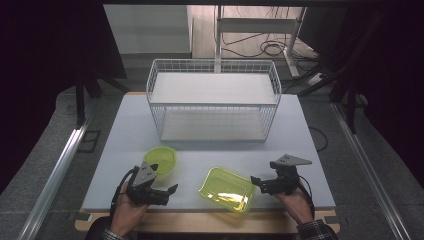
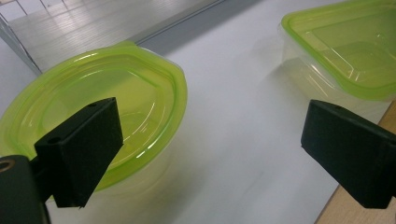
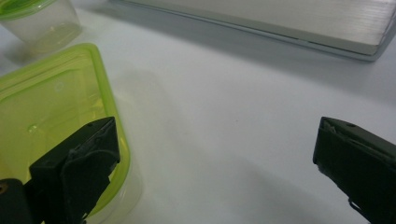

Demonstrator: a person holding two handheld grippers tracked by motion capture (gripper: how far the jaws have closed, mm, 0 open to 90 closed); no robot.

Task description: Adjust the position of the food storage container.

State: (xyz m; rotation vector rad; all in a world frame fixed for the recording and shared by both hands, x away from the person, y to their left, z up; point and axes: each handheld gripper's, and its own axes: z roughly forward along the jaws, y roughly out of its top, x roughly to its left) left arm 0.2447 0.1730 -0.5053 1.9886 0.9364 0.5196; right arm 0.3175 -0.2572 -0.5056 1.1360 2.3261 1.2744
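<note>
On the white tabletop (image 1: 210, 150), both hand-held grippers, left (image 1: 170, 192) and right (image 1: 256, 181), are spread empty, flanking the rectangular green-lidded plastic container (image 1: 227, 190), with the round green-lidded plastic container (image 1: 161, 159) at its ten o'clock.

No text, label, brand, number or sign can be read anywhere, neither on the two green-lidded boxes, the wire basket nor the table

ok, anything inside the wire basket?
The wire basket holds a flat white board as a raised shelf, bare on top. Below it the floor panel looks bare too, but the board covers its rear part.
</note>
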